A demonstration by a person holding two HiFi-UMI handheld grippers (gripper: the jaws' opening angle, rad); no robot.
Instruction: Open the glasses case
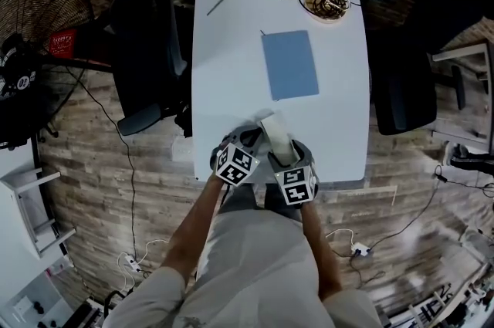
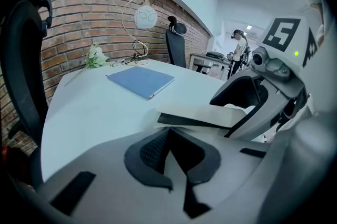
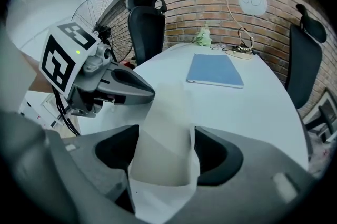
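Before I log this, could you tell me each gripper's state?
Left gripper: closed, tips against the glasses case.
Right gripper: closed on the glasses case.

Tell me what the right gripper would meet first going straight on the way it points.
Clamped on the glasses case, the right gripper points across the white table at the blue notebook, likely the first thing met; its height over the tabletop is unclear.

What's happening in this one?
A person stands at the near edge of a white table with a gripper in each hand. The right gripper clamps a pale glasses case across its body. The left gripper is closed at the edge of the flap, seemingly pinching it; a dark gap shows beneath.
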